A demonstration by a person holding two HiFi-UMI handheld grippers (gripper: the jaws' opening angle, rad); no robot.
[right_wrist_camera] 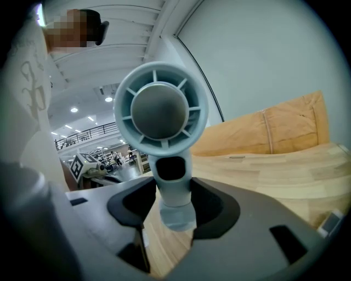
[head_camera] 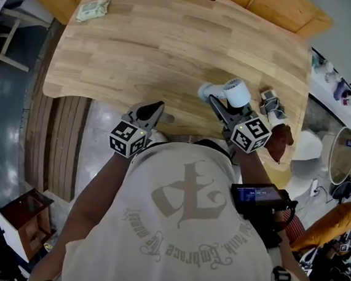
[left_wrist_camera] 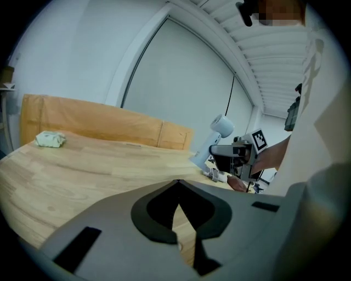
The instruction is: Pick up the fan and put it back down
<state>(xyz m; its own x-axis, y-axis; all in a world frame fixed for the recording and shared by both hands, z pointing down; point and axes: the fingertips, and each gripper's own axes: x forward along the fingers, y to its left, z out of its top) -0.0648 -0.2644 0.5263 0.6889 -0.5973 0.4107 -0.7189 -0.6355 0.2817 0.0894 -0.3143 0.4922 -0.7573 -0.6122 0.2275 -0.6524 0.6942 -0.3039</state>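
**Fig. 1. Count of items by kind**

One wooden worktop (head_camera: 172, 44). Two hand-held grippers, namely the left hand-held gripper (head_camera: 158, 107) and the right hand-held gripper (head_camera: 213, 100), each carrying one marker cube (head_camera: 128, 139), so two cubes in all. One white fan (head_camera: 232, 91). One pale crumpled packet (head_camera: 91, 9) near the far left corner. Two small items at the right edge: one grey-and-white object (head_camera: 271, 106) and one brown object (head_camera: 280, 141).

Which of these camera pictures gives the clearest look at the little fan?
The right gripper view: the fan fills the middle, its round grille facing the camera, its handle clamped in the right hand-held gripper. The head view shows the fan small from above; the left gripper view shows the fan far off, side-on.
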